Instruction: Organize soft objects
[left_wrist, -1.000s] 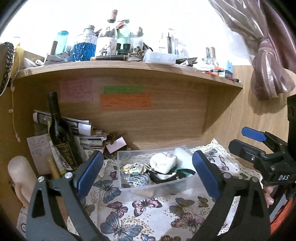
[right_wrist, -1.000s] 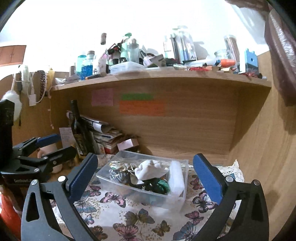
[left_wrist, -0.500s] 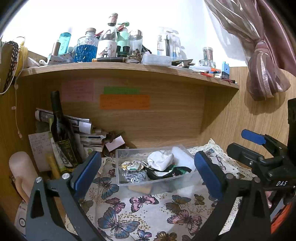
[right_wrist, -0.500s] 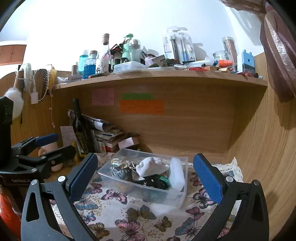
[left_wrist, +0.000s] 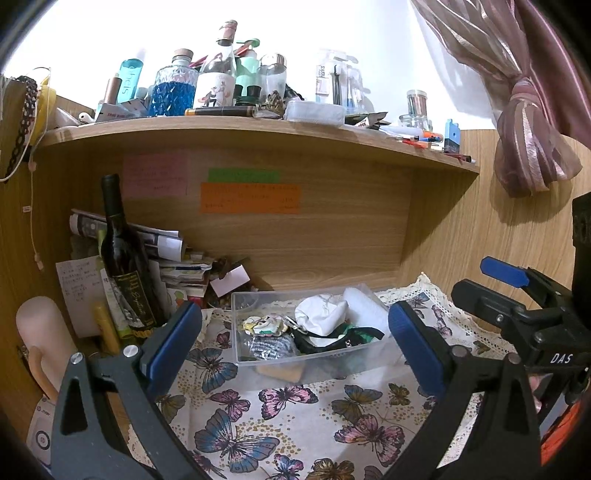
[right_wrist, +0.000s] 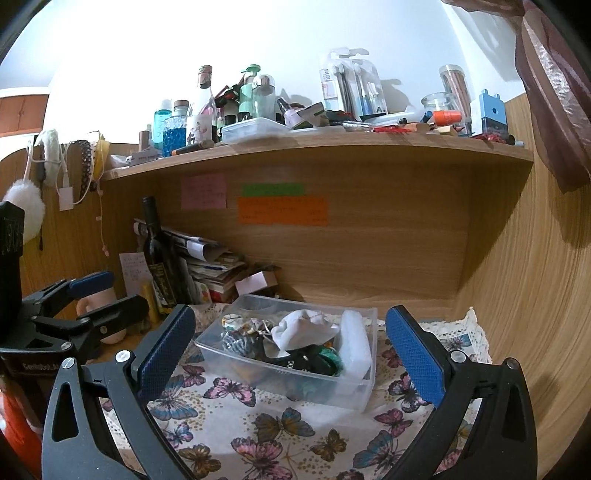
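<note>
A clear plastic box stands on the butterfly cloth under the shelf. It holds soft things: a white pouch, a white foam block, a grey knitted piece and dark green-black items. My left gripper is open and empty, held back from the box. My right gripper is open and empty, also back from it. Each gripper shows from the side in the other's view.
A dark wine bottle and stacked papers stand left of the box. A pale mug sits at far left. The wooden shelf above is crowded with bottles. Wood walls close the right side; a curtain hangs there.
Both grippers have pulled back and risen a little from the box, which looks smaller and lower now. Both stay open and empty.
</note>
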